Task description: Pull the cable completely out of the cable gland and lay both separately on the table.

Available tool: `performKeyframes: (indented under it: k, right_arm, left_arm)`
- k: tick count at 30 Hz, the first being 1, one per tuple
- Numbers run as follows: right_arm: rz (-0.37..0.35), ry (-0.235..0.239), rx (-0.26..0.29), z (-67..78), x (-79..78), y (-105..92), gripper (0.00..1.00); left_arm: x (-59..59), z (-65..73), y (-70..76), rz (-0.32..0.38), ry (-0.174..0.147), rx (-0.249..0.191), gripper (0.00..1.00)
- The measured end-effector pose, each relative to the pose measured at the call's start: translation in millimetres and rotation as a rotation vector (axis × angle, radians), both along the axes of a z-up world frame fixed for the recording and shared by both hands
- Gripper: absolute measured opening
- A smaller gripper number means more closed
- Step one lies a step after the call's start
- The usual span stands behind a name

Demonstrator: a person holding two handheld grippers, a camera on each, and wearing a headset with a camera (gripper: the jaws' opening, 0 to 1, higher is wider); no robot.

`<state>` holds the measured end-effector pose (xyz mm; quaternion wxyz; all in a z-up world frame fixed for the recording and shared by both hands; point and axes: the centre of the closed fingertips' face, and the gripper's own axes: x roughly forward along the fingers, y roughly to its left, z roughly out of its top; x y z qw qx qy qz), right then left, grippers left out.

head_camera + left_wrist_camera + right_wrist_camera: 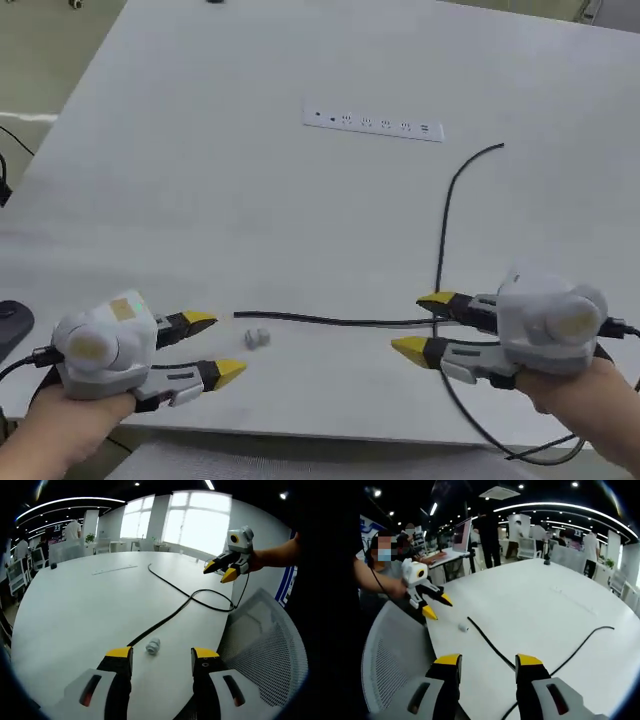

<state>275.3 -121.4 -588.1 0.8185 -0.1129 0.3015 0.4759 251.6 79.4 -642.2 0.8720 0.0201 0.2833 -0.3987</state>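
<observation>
A small grey cable gland [257,338] lies on the white table, apart from the end of the black cable [340,321]. The cable runs right along the table, then bends away toward the far side and also loops off the near edge. My left gripper [214,347] is open just left of the gland, which sits between and ahead of its yellow tips [153,646]. My right gripper [420,325] is open with nothing in it, its tips hanging over the cable [492,645]. From the right gripper view the gland [462,627] lies near the left gripper [436,606].
A white power strip [372,123] lies at the table's middle back. A mesh chair back [265,650] stands by the near edge. A dark object [12,322] sits at the far left. People and desks fill the room beyond.
</observation>
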Motion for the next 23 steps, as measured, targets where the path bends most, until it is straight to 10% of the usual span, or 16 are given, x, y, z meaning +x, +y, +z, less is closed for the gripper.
performKeyframes:
  k: [9,23]
  right_arm:
    - [-0.075,0.004,0.137,12.8,-22.5,-21.8,0.65]
    - [-0.112,0.015,0.149,10.8,-40.6,-37.0,0.78]
  left_arm:
    - [-21.2,30.9,6.0,0.037,-0.014,-0.068,0.65]
    - [-31.2,34.6,20.2,0.081,0.004,-0.07,0.81]
